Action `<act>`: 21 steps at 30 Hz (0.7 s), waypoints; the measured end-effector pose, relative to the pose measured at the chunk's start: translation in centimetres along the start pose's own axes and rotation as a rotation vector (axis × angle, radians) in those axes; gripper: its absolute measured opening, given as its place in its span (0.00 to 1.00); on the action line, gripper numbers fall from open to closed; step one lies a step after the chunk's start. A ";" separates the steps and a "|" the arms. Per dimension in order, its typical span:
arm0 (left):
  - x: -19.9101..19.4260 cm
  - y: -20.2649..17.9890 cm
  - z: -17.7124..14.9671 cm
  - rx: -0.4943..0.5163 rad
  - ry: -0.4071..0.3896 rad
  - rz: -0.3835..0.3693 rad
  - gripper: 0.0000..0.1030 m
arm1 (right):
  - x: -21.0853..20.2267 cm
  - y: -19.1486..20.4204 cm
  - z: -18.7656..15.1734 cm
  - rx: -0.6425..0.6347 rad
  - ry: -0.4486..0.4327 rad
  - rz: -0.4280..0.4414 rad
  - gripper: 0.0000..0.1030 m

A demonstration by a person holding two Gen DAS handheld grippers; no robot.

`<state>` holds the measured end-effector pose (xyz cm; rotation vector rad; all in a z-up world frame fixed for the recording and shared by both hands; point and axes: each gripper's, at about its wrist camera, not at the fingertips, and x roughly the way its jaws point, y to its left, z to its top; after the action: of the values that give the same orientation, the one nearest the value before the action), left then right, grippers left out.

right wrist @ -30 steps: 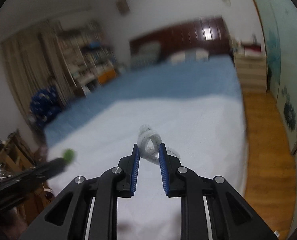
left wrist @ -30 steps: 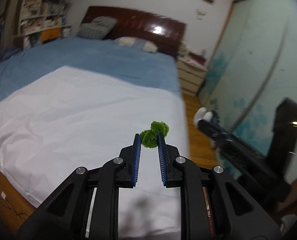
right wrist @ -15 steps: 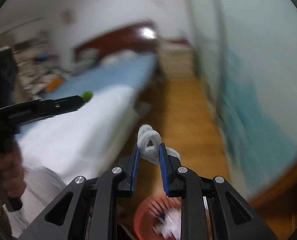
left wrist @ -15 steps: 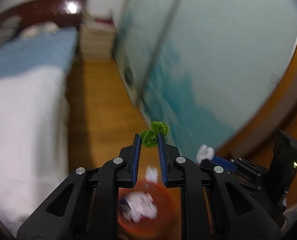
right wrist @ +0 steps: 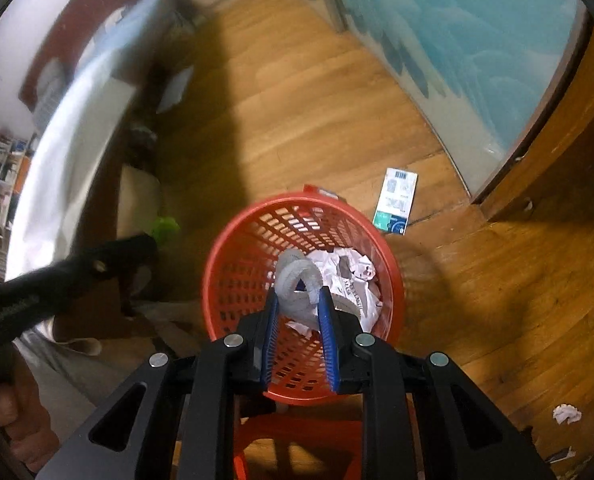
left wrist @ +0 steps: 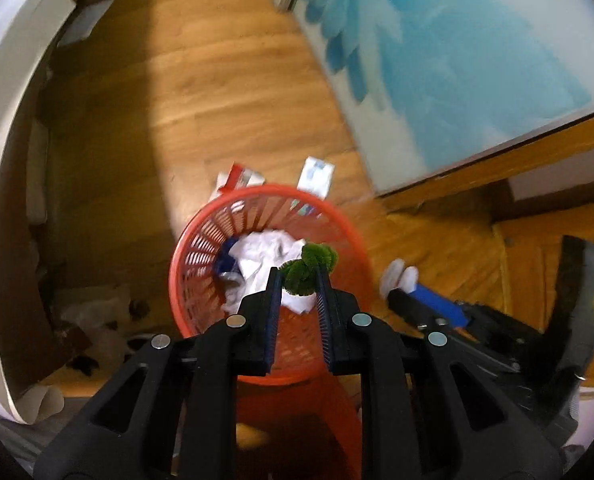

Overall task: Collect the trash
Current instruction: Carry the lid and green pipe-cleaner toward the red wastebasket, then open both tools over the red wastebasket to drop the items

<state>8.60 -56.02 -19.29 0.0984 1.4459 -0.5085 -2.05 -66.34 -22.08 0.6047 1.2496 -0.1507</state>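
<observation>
Left tool grips green fuzz – right tool white coil.

Wooden floor carries red mesh basket; flat printed carton beside it; crumpled paper scrap well apart.

A fuzzy green pipe-cleaner twist sits pinched over the red mesh basket; a white fuzzy loop likewise; crumpled white paper lies inside; a printed carton lies flat on the floor at two o'clock of the basket.
</observation>
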 end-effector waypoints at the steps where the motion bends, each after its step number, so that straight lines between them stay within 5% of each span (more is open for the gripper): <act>1: 0.1 0.1 -0.1 -0.003 0.009 0.008 0.17 | 0.4 0.2 0.2 -0.006 0.010 -0.007 0.20; 8: 0.6 -0.4 -1.2 0.027 0.021 0.070 0.17 | -0.2 1.0 1.0 -0.016 -0.006 -0.011 0.25; 10: 0.9 -0.2 -1.1 0.018 0.024 0.081 0.23 | -0.7 1.2 0.9 -0.019 -0.014 -0.016 0.44; 12: 0.6 0.0 -1.2 0.004 0.021 0.084 0.54 | -1.0 1.1 0.6 -0.025 -0.017 -0.024 0.50; 13: 0.1 0.1 -1.2 -0.005 0.008 0.082 0.60 | -1.2 1.1 0.5 -0.026 -0.013 -0.028 0.50; 21: -1.1 -0.2 -1.1 0.008 -0.049 0.092 0.63 | -2.8 1.0 0.0 -0.028 -0.037 -0.073 0.50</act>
<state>7.49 -55.45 -18.32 0.1569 1.3847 -0.4392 -2.52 -66.09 -19.11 0.5304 1.2364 -0.2036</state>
